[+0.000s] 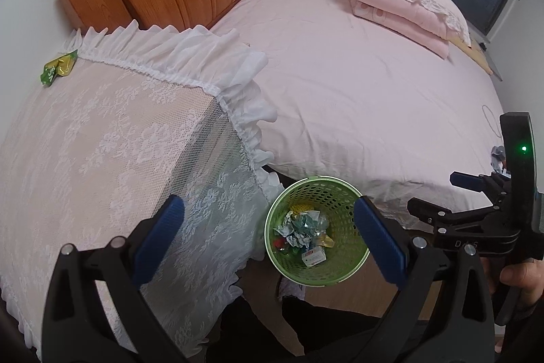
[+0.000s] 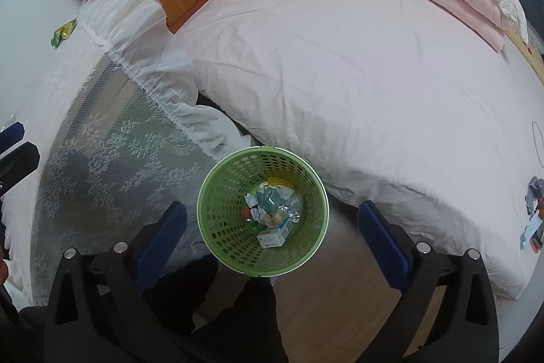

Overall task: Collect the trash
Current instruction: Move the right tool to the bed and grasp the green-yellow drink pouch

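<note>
The left gripper (image 1: 268, 237) points steeply downward, its two blue-padded fingers (image 1: 159, 237) spread wide with nothing between them. The right gripper (image 2: 272, 240) also points steeply down, its fingers (image 2: 382, 247) wide apart and empty. In the left wrist view the right gripper shows from the side at the right edge, with the person's hand (image 1: 520, 278) wrapped around its handle.
</note>
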`<state>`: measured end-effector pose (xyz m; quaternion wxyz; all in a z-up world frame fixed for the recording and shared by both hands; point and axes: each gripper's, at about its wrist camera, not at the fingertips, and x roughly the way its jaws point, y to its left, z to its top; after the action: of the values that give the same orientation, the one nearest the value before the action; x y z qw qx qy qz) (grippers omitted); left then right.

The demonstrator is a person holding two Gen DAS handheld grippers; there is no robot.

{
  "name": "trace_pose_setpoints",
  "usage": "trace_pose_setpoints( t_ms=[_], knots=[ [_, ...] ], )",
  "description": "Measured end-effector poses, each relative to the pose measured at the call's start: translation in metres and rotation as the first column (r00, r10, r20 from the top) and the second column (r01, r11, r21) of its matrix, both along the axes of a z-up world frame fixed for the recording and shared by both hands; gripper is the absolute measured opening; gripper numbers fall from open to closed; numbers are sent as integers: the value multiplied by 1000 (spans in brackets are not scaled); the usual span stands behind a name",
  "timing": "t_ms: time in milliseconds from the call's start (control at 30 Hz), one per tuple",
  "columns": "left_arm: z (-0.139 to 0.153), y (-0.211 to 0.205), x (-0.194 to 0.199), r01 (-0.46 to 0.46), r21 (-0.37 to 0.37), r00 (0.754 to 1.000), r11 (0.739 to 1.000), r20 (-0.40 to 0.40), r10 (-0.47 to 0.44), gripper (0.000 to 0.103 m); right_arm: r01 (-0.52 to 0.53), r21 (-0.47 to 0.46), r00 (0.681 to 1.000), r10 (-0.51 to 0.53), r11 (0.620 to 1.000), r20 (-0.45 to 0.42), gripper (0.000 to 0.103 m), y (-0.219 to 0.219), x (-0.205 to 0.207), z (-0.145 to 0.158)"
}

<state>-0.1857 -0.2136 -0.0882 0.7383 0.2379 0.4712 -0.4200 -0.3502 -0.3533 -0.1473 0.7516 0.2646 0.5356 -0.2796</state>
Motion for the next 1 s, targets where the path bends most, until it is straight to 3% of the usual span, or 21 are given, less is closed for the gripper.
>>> trace_pose_setpoints(
  t_ms=[333,567,733,1000],
  knots=[
    [5,22,25,-66,-11,998,998,5,66,95,-10,10,1000,10,1000,11,100,4,18,1],
    [15,66,79,-210,-27,977,977,28,211,95,-89,-4,995,89,996,35,100,19,66,11],
    [22,110,131,-344,-43,937,938,49,346,95,-189,-18,980,190,982,53,100,39,128,19],
    [20,182,219,-538,-49,839,842,63,540,95,-383,-41,920,385,923,76,100,80,251,30]
  ],
)
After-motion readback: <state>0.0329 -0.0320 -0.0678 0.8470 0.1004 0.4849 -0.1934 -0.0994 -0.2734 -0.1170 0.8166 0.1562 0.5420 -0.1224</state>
